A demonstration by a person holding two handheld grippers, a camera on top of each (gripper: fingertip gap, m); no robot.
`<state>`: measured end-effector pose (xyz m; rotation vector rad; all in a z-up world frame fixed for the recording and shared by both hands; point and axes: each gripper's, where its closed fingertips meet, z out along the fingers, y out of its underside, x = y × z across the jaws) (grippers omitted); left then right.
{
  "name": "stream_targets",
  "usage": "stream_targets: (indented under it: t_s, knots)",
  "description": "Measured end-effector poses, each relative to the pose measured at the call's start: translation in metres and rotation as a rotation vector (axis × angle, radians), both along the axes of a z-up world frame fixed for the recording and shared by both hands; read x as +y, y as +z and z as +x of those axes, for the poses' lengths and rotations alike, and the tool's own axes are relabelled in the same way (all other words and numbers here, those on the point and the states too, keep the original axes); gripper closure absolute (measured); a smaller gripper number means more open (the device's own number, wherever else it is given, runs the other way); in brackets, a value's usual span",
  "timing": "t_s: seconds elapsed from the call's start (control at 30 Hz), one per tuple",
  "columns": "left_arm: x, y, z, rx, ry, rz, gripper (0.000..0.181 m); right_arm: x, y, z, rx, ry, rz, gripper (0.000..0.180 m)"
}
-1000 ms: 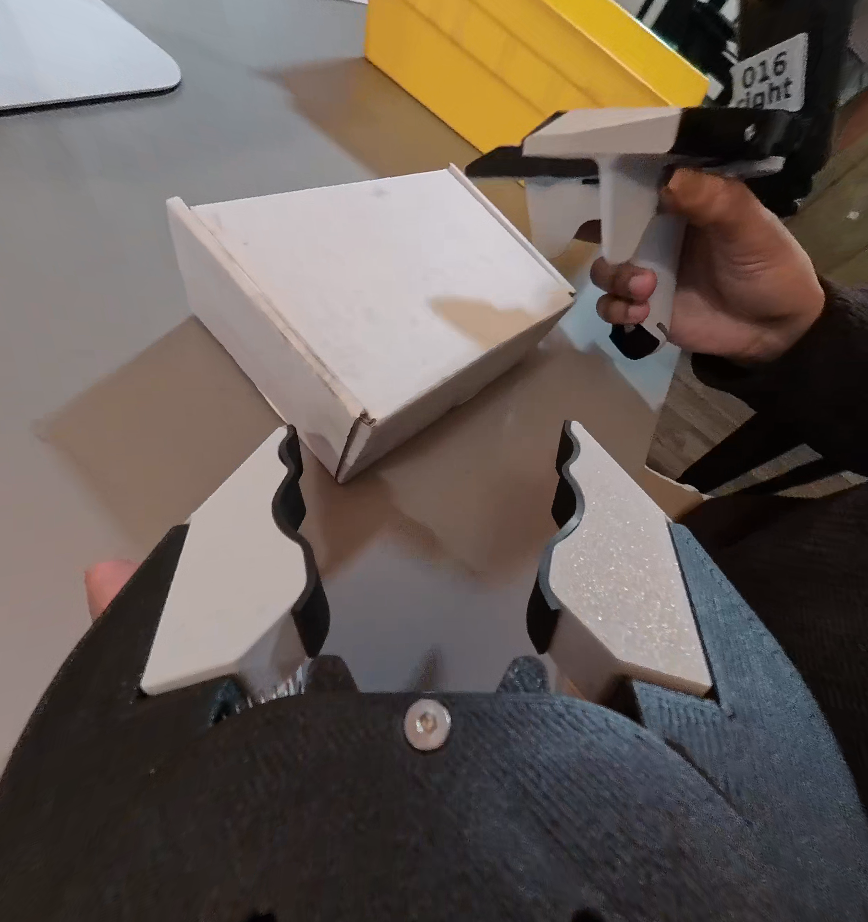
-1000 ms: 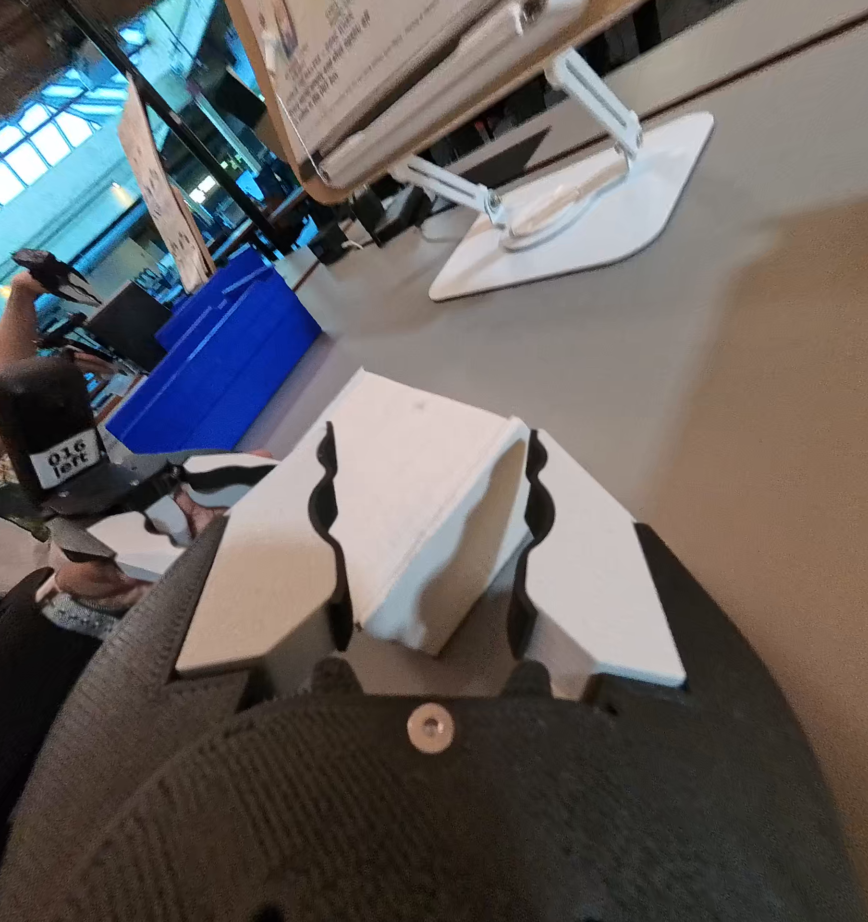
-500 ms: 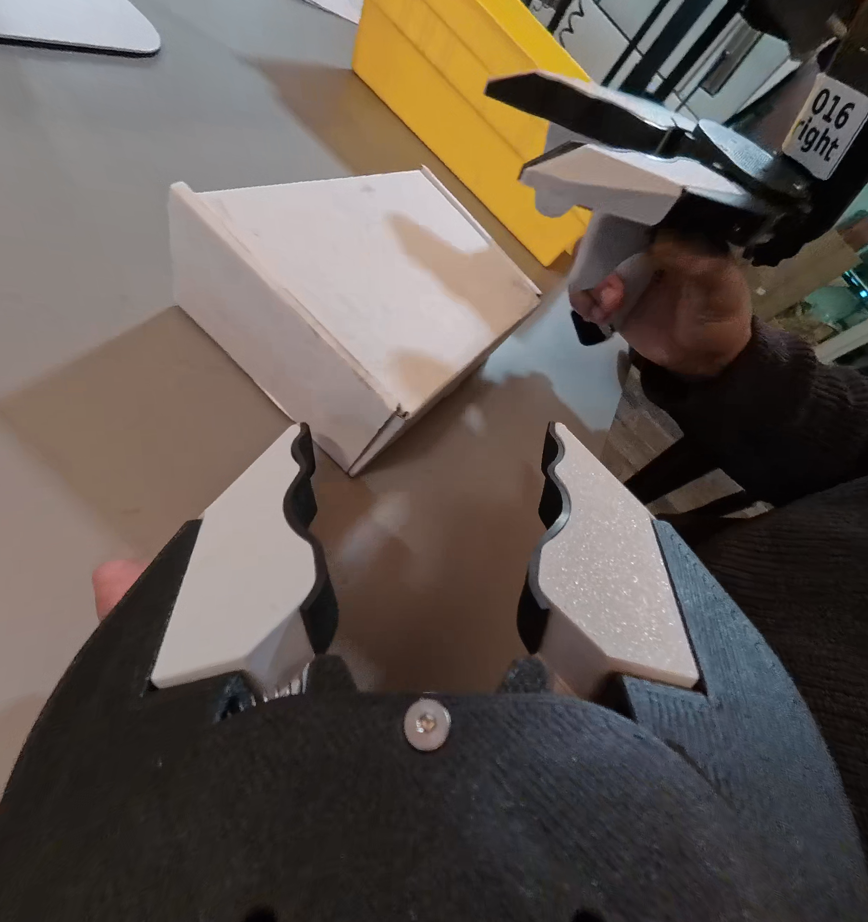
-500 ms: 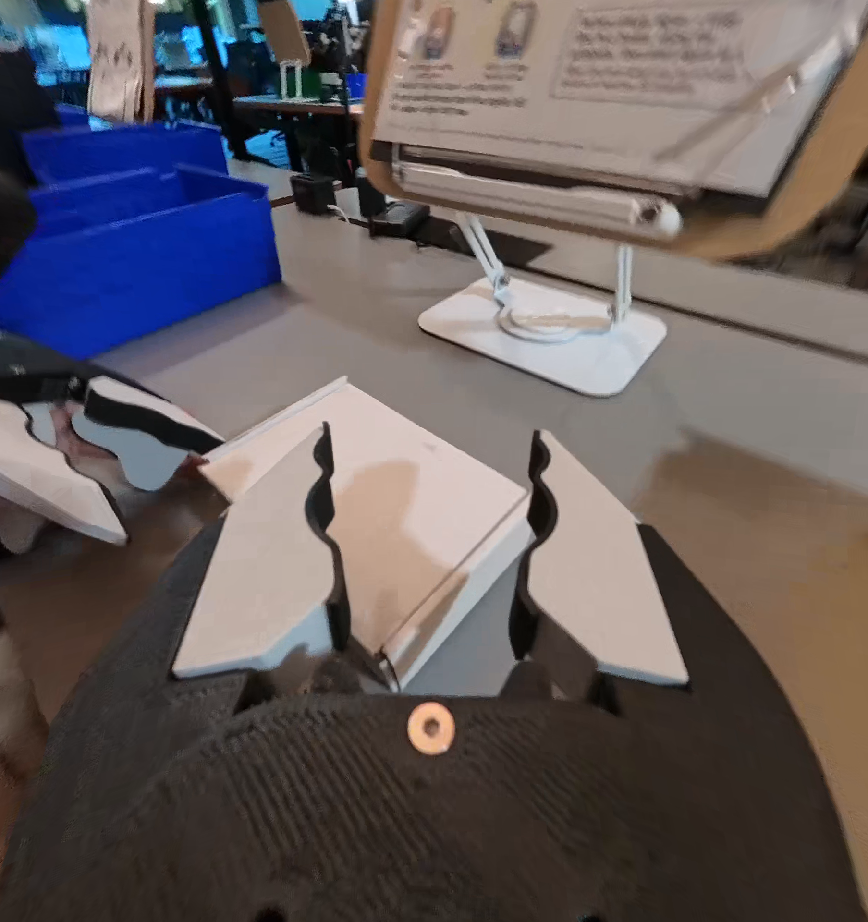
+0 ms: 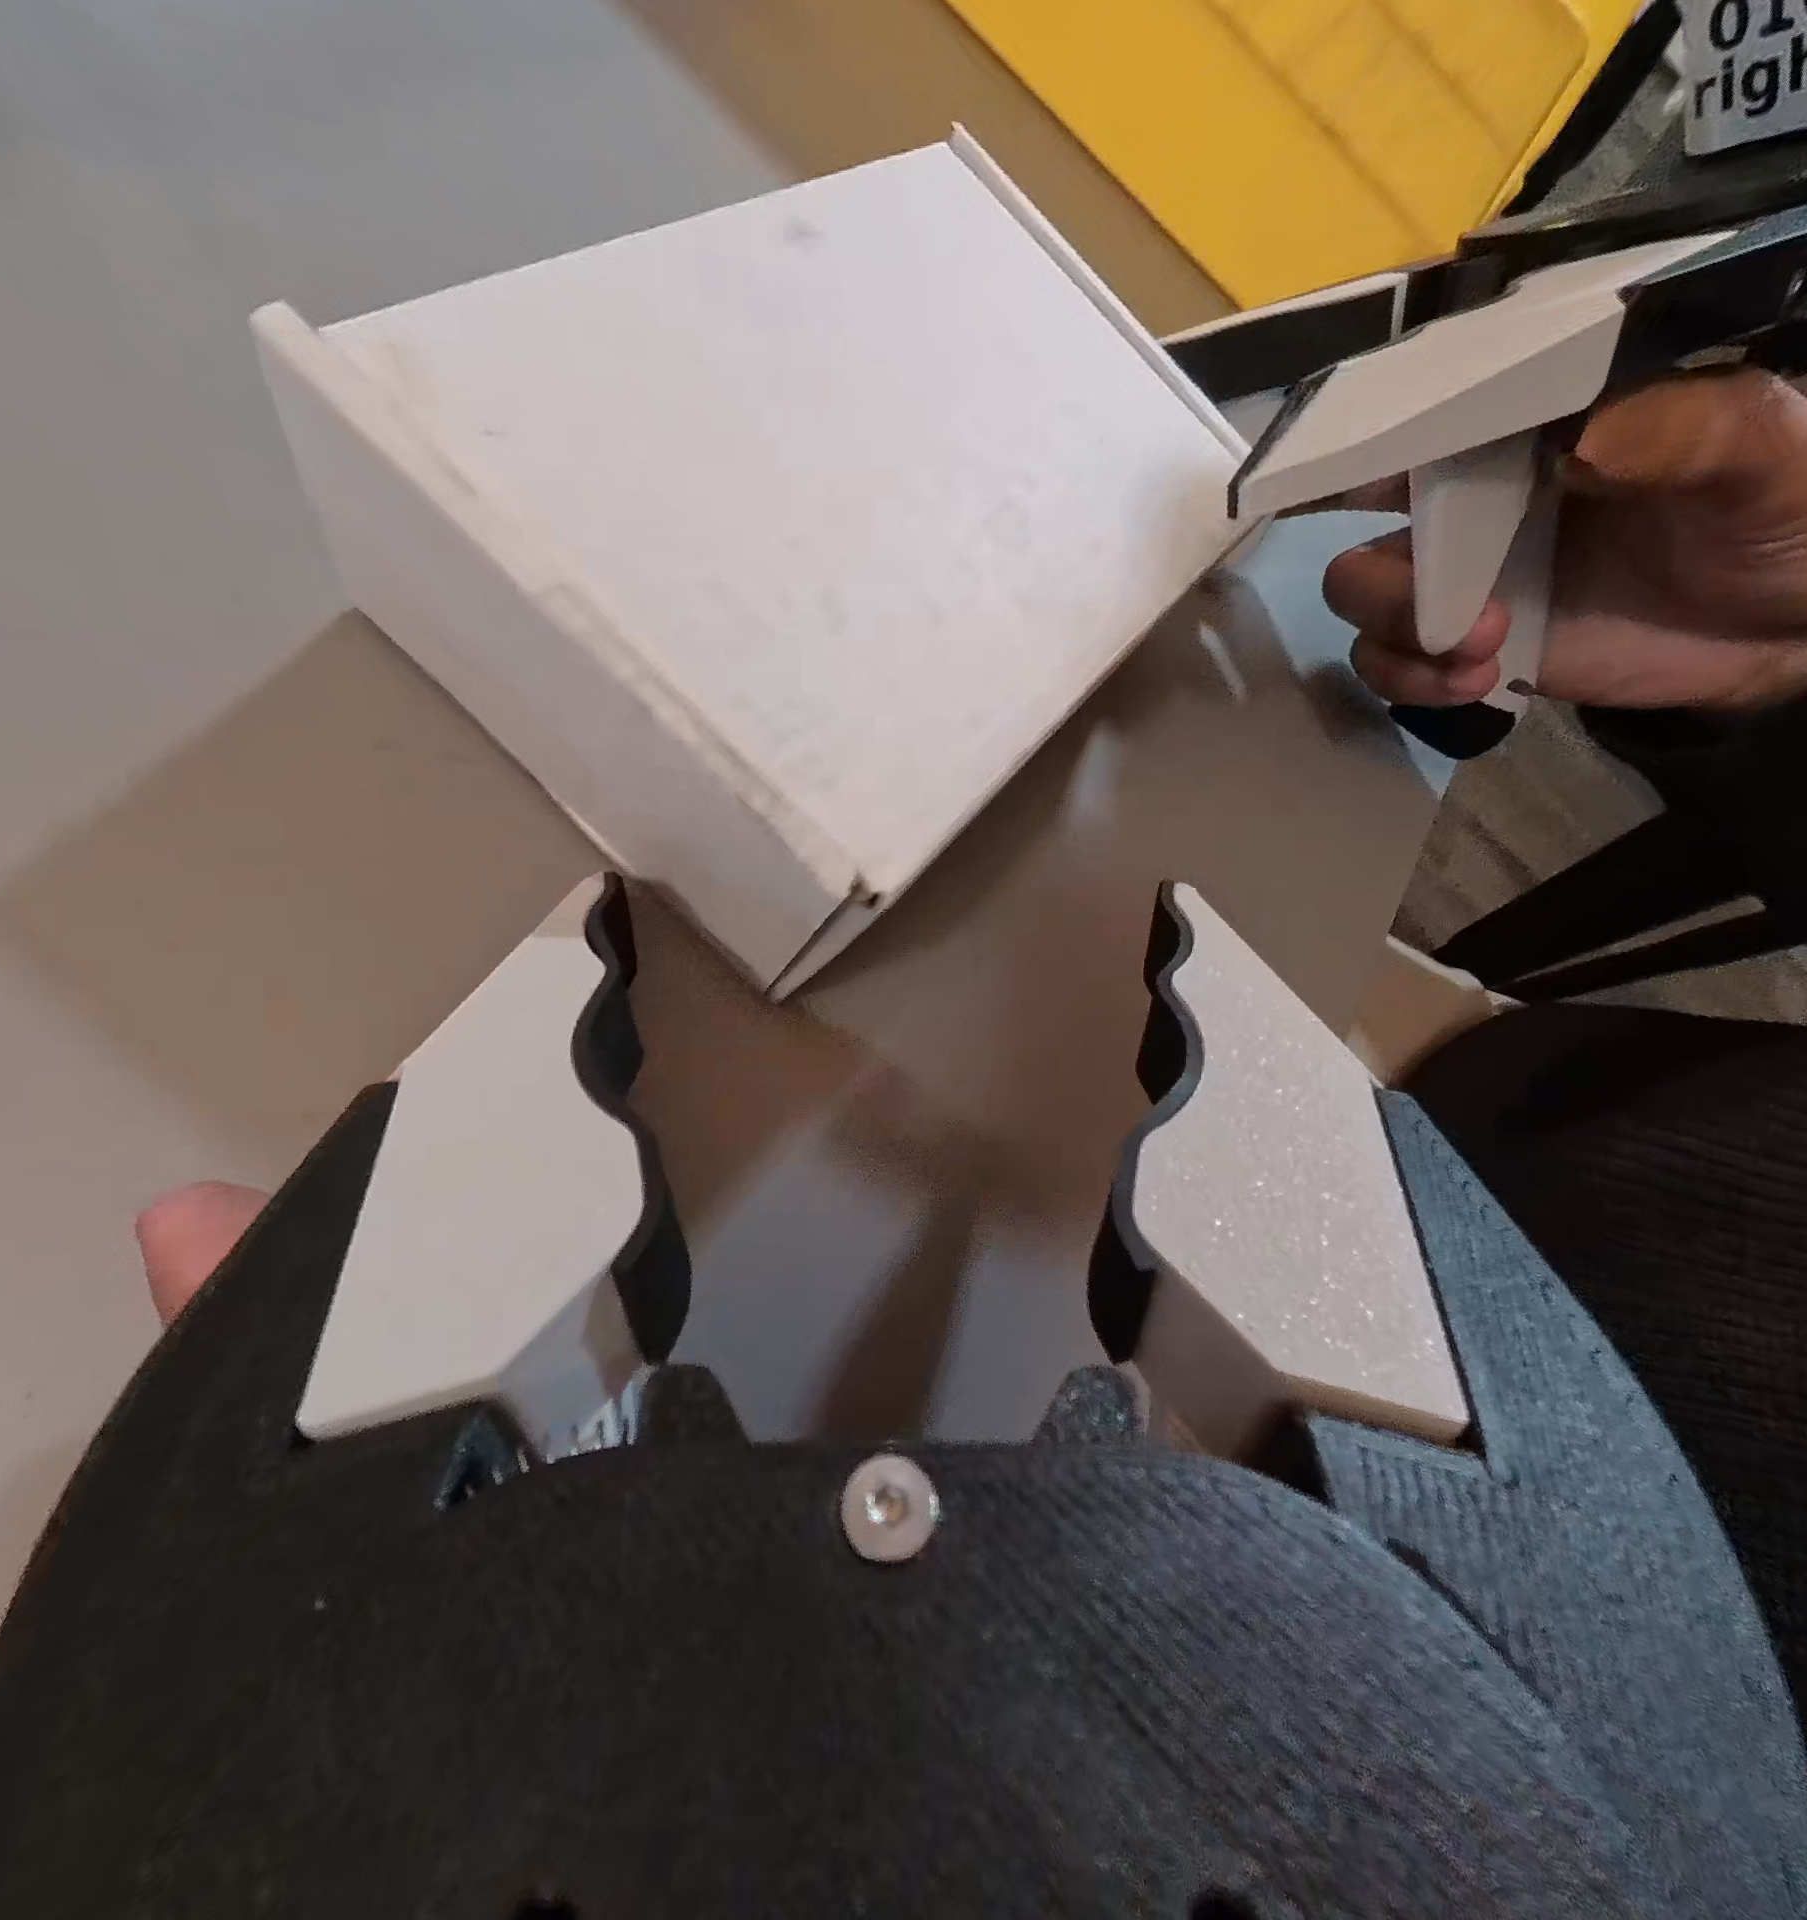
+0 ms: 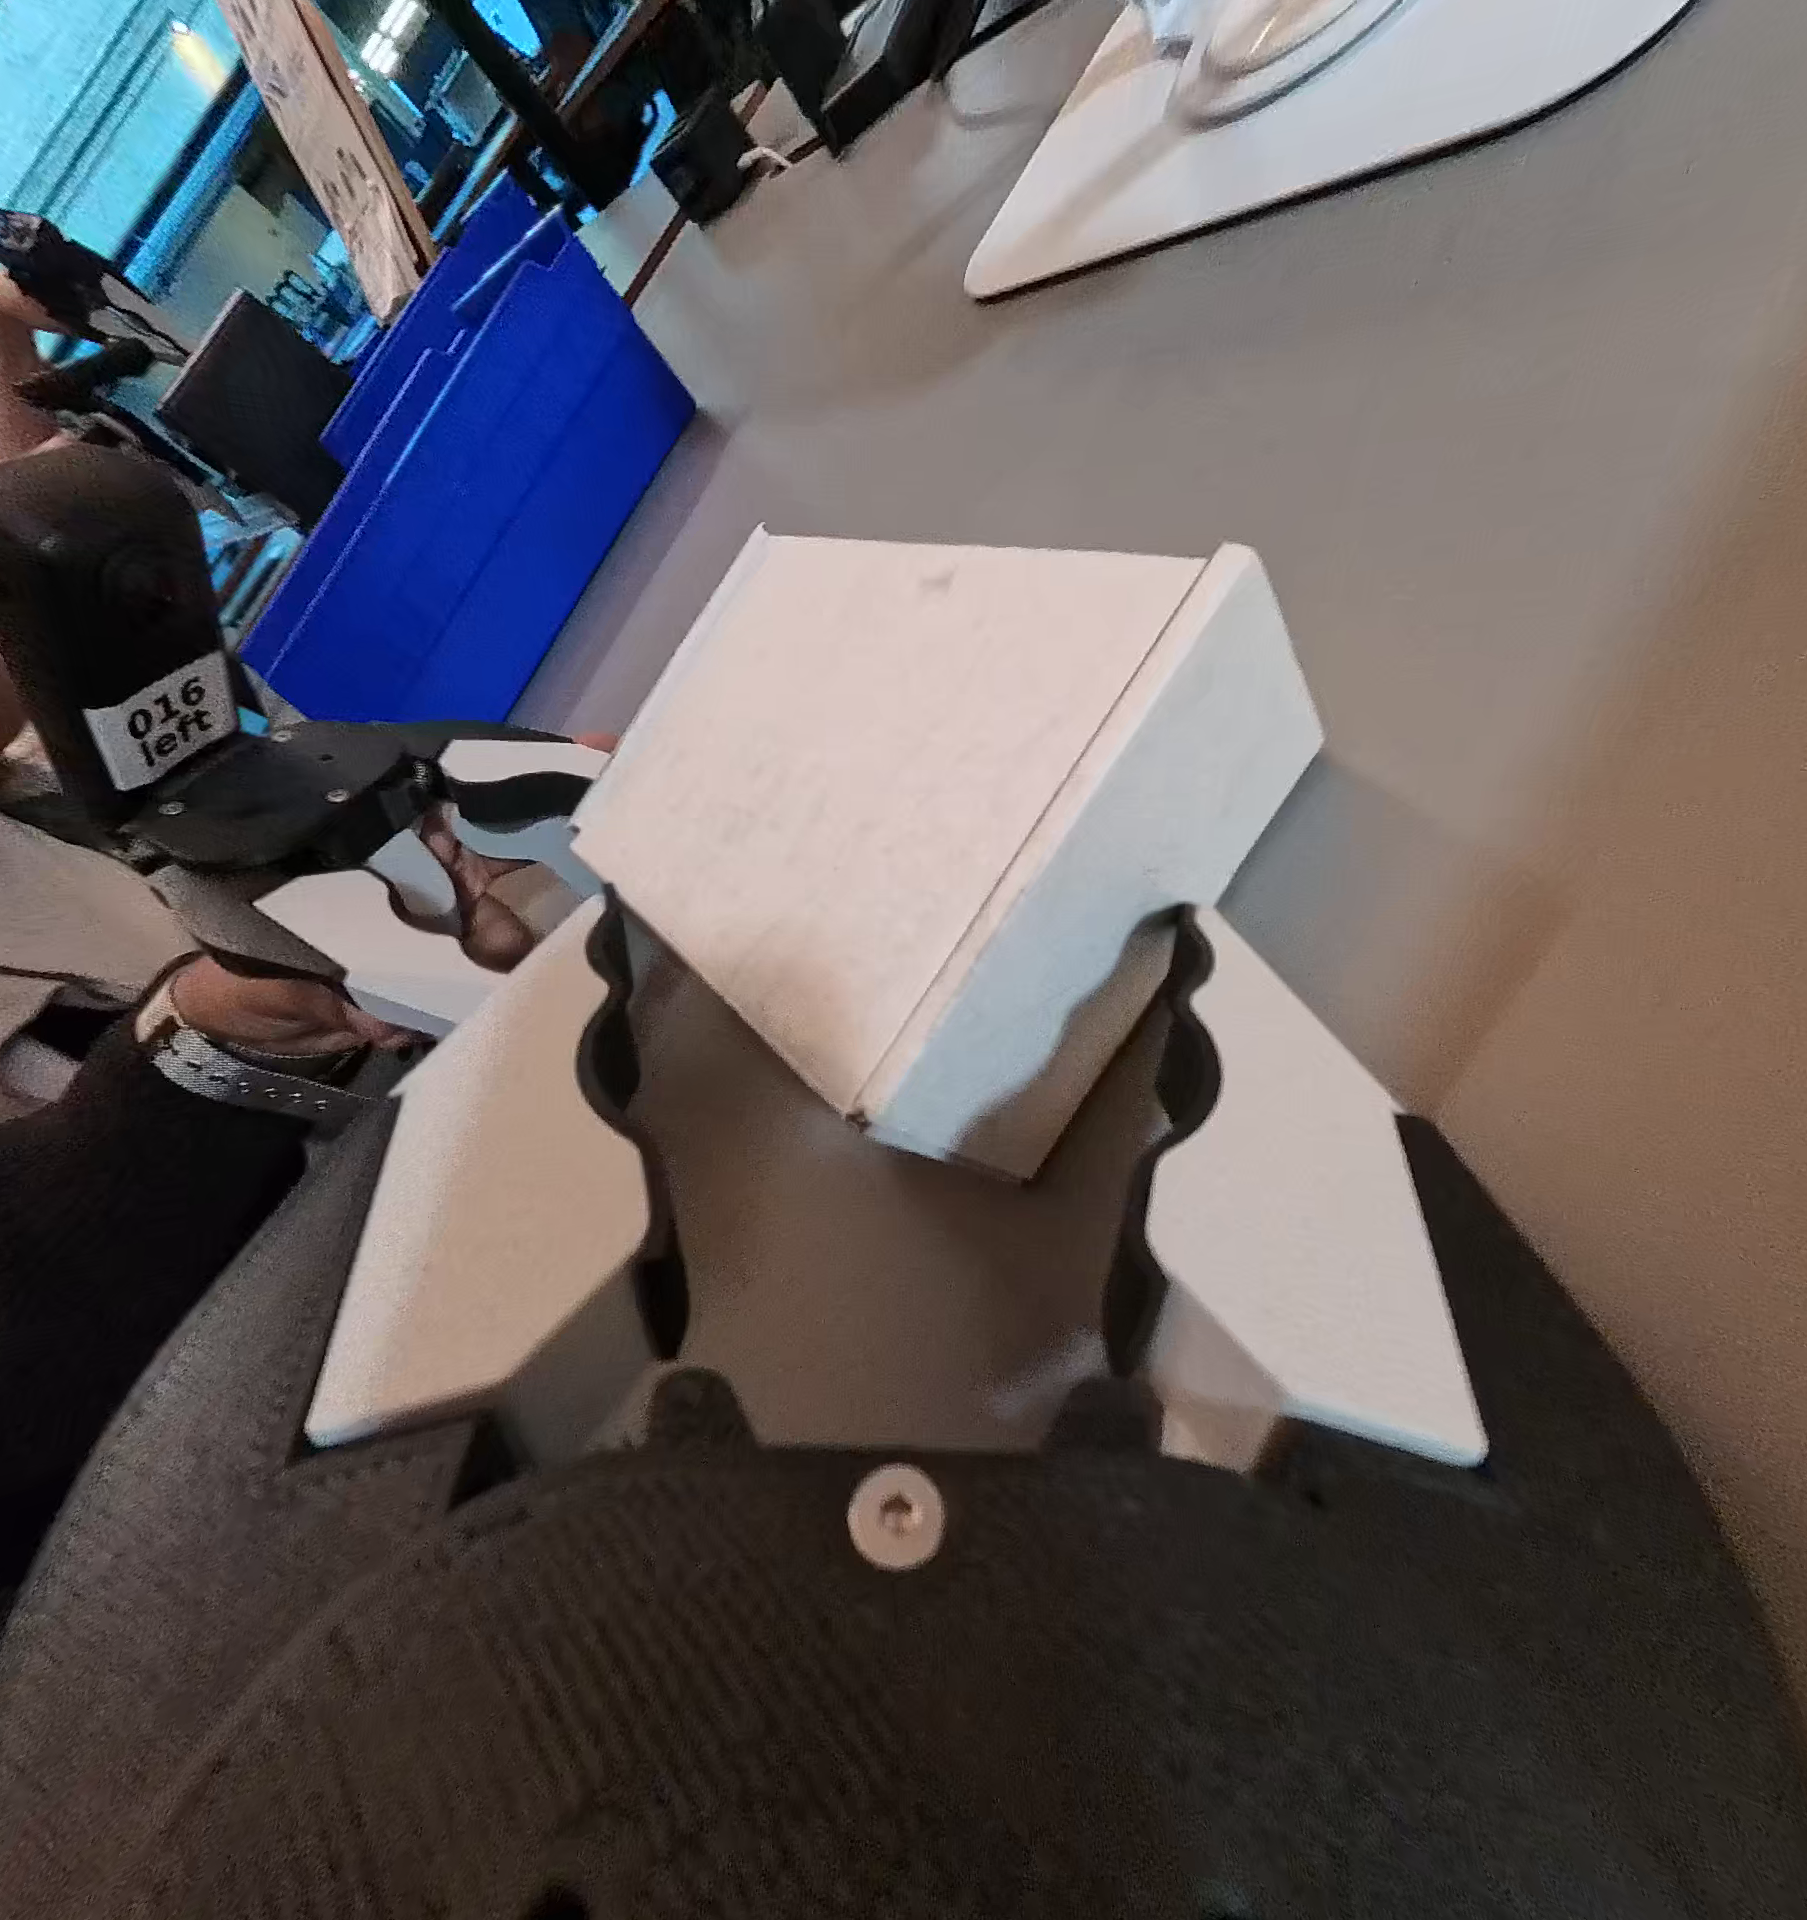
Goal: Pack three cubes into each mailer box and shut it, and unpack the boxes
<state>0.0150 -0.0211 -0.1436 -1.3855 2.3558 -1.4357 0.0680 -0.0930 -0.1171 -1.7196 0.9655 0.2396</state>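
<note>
A white mailer box (image 5: pixel 753 520) sits shut on the grey-brown table (image 5: pixel 151 727). No cubes show. My left gripper (image 5: pixel 894 904) is open and empty, with the box's near corner just ahead of its fingertips. My right gripper (image 5: pixel 1252 416) comes in from the right, one fingertip at the box's right corner; I cannot tell if it touches. In the right wrist view the right gripper (image 6: pixel 894 920) is open and the box (image 6: pixel 878 810) has a corner between its fingertips. The left gripper (image 6: pixel 525 800) shows at the box's left edge.
A yellow bin (image 5: pixel 1294 125) stands behind the box on the right. Blue bins (image 6: pixel 483 520) stand at the table's left. The white base of a stand (image 6: pixel 1294 156) lies at the back. A person's hand (image 5: pixel 1657 561) holds the right gripper.
Both grippers have moved in closer to the box. The right gripper has come down from above the box's right side to its right corner. Both stay open.
</note>
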Motion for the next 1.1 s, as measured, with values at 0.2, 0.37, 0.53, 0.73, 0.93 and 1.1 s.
stream_targets:
  t_s: [0.2,0.37,0.53,0.73,0.93,1.1]
  knots:
    - [-0.006,0.000,-0.003,-0.070,-0.043,0.086,0.097,-0.003,0.006,0.005,-0.015,-0.023,0.025,0.079]
    - [0.002,0.012,0.008,-0.369,-0.037,0.315,0.111,-0.016,0.021,0.015,0.065,-0.032,0.157,0.104]
    - [0.013,0.032,0.020,-0.693,0.034,0.525,0.138,-0.018,0.021,0.016,0.174,-0.024,0.249,0.107]
    - [0.018,0.038,0.025,-0.776,0.068,0.595,0.143,-0.015,0.013,0.010,0.194,0.019,0.209,0.106]
    - [0.017,0.039,0.023,-0.861,0.023,0.687,0.148,-0.017,0.010,0.011,0.216,0.038,0.205,0.106]
    - [0.018,0.040,0.024,-0.964,-0.002,0.836,0.153,-0.017,0.004,0.009,0.243,0.057,0.176,0.108]
